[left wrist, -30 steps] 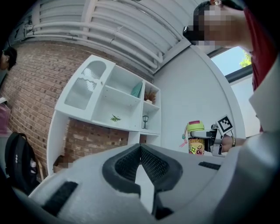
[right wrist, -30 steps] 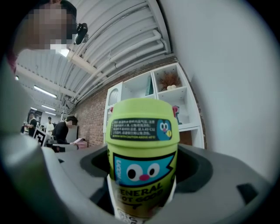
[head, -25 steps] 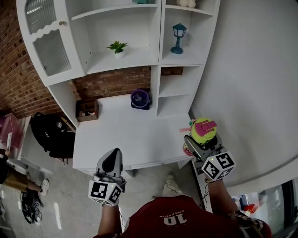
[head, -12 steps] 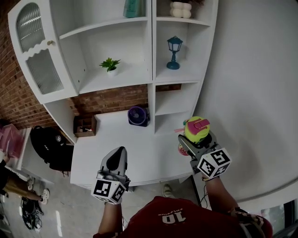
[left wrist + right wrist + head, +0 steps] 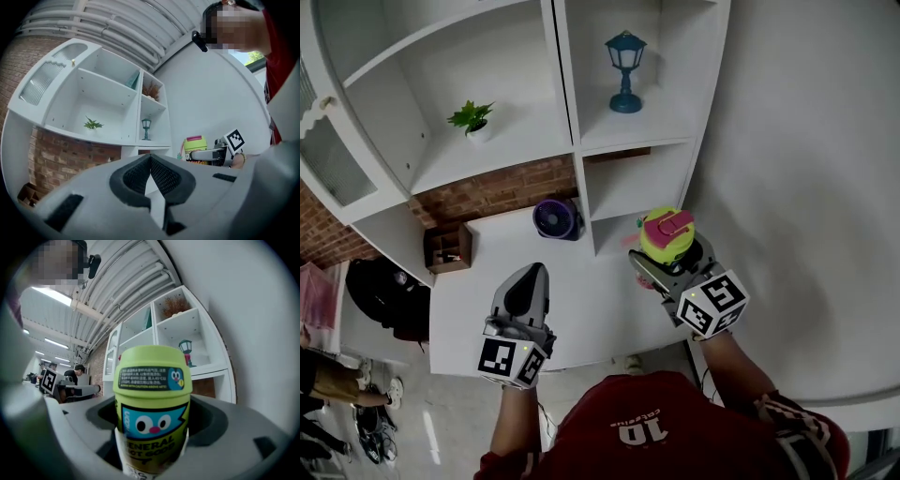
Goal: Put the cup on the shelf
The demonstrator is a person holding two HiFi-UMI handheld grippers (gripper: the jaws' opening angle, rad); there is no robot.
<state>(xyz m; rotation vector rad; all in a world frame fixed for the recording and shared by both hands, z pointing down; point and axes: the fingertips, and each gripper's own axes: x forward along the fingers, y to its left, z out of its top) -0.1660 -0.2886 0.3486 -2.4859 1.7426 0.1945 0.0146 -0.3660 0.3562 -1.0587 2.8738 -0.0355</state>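
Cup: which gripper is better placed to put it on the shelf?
Right. The right gripper grips the cup, held up beside the shelf's open right-hand compartments. The left gripper is shut and empty.

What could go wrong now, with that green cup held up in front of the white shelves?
1. The right tongs grip the cup around its body, below the lid. It could tilt or slip if the hold is loose.
2. A blue lantern stands on one shelf. Setting the cup there carelessly could knock the lantern over.
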